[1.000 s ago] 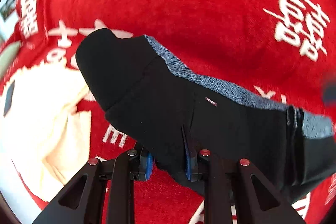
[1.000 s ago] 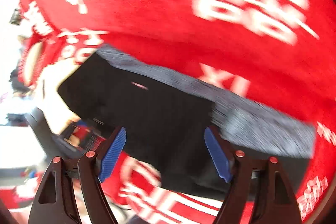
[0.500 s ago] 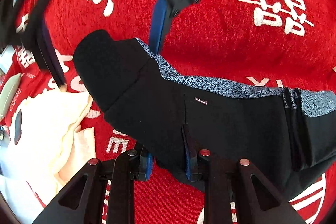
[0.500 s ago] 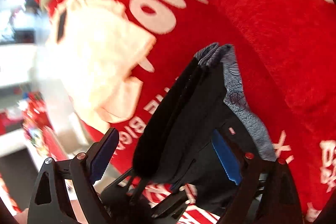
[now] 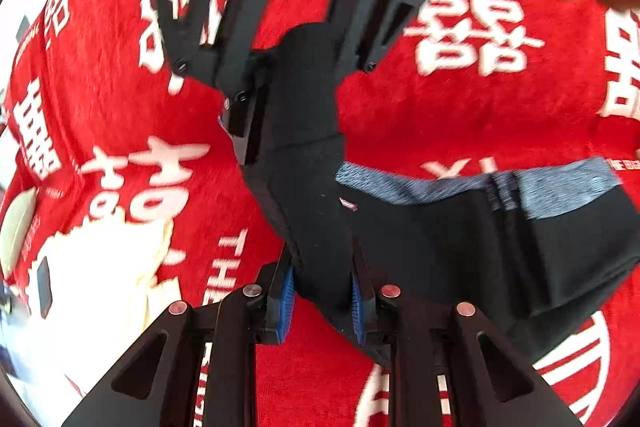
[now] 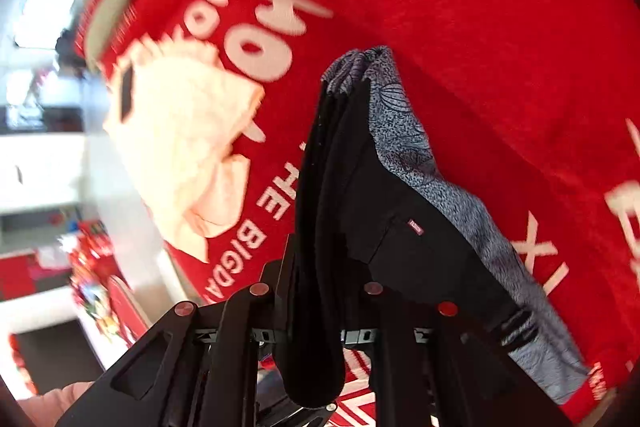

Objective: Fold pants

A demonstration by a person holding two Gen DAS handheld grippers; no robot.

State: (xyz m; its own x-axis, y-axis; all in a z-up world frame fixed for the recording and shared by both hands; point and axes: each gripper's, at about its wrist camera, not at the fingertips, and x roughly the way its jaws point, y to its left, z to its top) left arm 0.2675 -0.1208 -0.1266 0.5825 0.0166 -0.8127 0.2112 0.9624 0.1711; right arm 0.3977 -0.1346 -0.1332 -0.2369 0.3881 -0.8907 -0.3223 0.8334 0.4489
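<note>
The black pants (image 5: 440, 239) with a grey speckled waistband lie on the red cloth (image 5: 400, 115). My left gripper (image 5: 322, 291) is shut on the pants' near edge. My right gripper (image 5: 288, 99) comes in from the top of the left wrist view and is shut on the pants' far end, lifting it. In the right wrist view the pants (image 6: 360, 187) run up between the right gripper's (image 6: 316, 287) closed jaws, with the grey band (image 6: 432, 179) along the right side.
A cream-coloured garment (image 5: 100, 287) lies crumpled on the red cloth to the left, also seen in the right wrist view (image 6: 184, 139). The cloth carries large white characters. Room clutter shows beyond the table's left edge (image 6: 48, 187).
My right gripper swung over from the pants' side to the far end, closed on it and raised it. The left gripper kept its hold on the near edge.
</note>
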